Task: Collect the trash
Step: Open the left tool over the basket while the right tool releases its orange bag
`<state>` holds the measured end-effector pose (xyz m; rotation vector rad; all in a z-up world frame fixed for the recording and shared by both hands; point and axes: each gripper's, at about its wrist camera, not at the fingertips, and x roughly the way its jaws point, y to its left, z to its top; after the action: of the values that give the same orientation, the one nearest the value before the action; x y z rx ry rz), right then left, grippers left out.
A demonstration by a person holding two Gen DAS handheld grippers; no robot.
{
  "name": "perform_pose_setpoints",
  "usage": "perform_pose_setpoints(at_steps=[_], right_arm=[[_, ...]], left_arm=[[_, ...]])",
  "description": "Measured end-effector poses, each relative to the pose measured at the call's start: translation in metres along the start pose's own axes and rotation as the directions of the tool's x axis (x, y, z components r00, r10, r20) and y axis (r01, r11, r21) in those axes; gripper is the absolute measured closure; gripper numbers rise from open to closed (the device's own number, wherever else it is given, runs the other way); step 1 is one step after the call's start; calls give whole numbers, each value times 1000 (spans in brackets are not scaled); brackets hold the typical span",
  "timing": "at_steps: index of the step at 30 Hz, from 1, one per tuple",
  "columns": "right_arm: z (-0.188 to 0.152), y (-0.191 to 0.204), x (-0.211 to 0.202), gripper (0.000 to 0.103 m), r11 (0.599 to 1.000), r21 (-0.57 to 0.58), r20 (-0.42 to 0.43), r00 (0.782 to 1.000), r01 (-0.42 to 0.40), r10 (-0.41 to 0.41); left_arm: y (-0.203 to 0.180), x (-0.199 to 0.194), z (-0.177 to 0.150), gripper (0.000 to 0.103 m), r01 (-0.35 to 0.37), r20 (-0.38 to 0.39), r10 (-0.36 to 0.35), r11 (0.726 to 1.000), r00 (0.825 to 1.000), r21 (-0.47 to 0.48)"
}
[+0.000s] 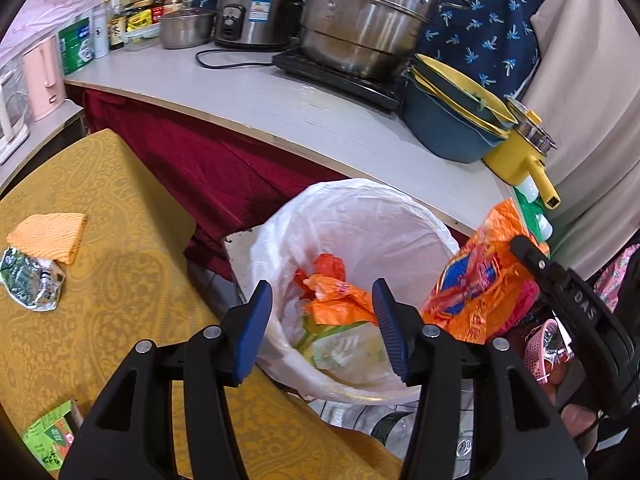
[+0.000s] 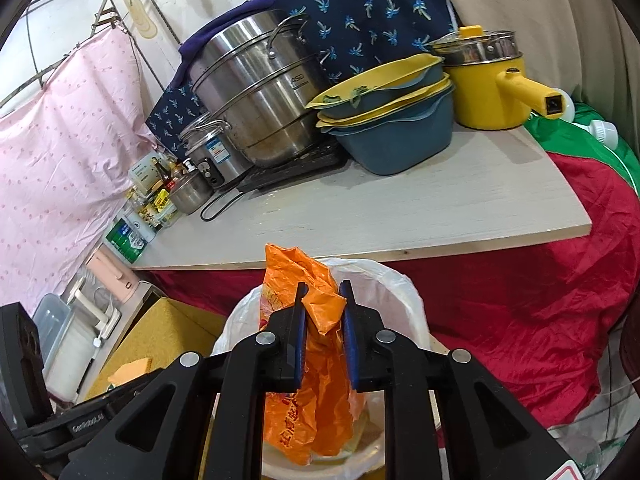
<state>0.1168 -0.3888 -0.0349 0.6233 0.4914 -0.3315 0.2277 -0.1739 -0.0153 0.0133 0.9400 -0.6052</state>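
Note:
A bin lined with a white bag (image 1: pixel 360 200) stands between the yellow-clothed table (image 1: pixel 128 272) and the counter. Orange and pale wrappers (image 1: pixel 336 304) lie inside it. My left gripper (image 1: pixel 320 292) hangs open over the bin's near rim, with nothing between its blue pads. My right gripper (image 2: pixel 324 286) is shut on a crumpled orange plastic bag (image 2: pixel 296 276), held upright over the bin (image 2: pixel 396 284). In the left wrist view that bag (image 1: pixel 480 292) hangs at the bin's right edge. On the table lie a crushed foil pack (image 1: pixel 30 280), an orange cloth (image 1: pixel 50 236) and a green carton (image 1: pixel 48 436).
Behind the bin runs a grey counter (image 1: pixel 280 104) over a red drape, carrying a steel steamer pot (image 1: pixel 360 28), a rice cooker (image 1: pixel 256 16), stacked blue and yellow basins (image 1: pixel 452 120) and a yellow pot (image 2: pixel 488 88). A plastic bottle (image 1: pixel 400 432) lies on the floor by the bin.

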Motion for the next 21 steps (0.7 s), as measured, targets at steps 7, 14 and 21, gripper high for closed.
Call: perform_pose_setpoints(at_steps=[7, 14, 21], right_arm=[[3, 21, 7, 56, 1000, -14, 21, 1000, -4, 4], [7, 45, -5, 51, 998, -58, 51, 999, -13, 16], [3, 73, -18, 51, 994, -99, 49, 997, -49, 54]], left_arm=[[21, -14, -2, 36, -26, 30, 27, 999, 999, -31], [40, -29, -8, 35, -37, 46, 40, 998, 998, -56], [61, -49, -15, 34, -46, 62, 52, 994, 997, -94]])
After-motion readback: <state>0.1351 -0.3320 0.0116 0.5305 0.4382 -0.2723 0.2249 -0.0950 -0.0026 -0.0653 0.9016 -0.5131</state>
